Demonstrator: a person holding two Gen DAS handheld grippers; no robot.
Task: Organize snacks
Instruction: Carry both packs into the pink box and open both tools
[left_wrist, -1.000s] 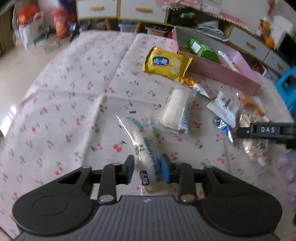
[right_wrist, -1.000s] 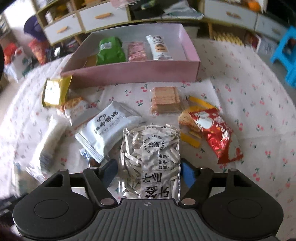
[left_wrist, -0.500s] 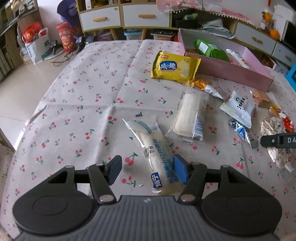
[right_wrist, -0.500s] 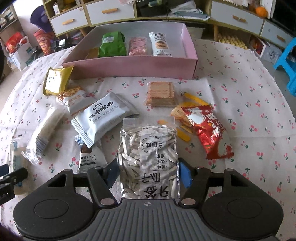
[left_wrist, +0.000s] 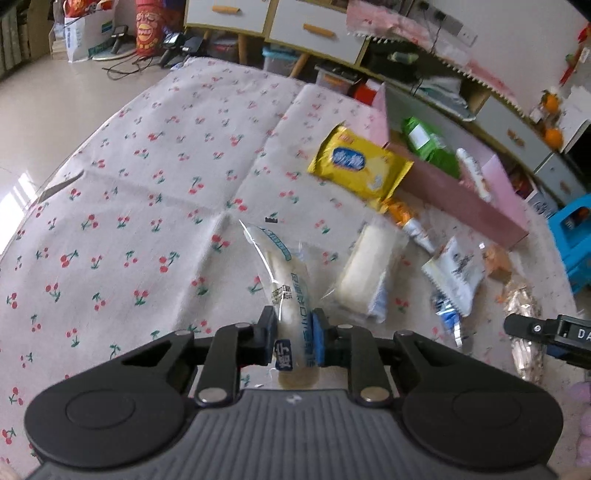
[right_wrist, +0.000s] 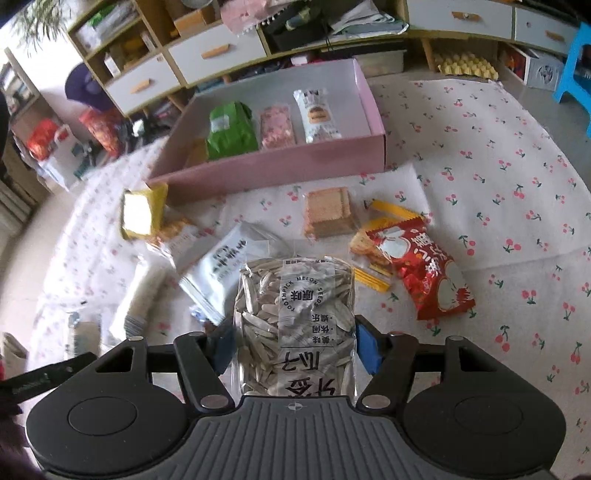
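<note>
My left claw (left_wrist: 293, 341) has just closed on a clear bread stick packet (left_wrist: 284, 280); my right claw (right_wrist: 295, 345) grips the "TOOTHPICK MELON SEEDS" bag (right_wrist: 295, 317).

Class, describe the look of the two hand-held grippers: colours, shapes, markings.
Each hand-held gripper, left and right, has a ribbed grey body, two round black side lobes, black linkage arms with silver pivot pins, and blue pads on the fingertips. White lettering shows on the right one's side in the left wrist view. No cables or sleeves are visible.
</note>
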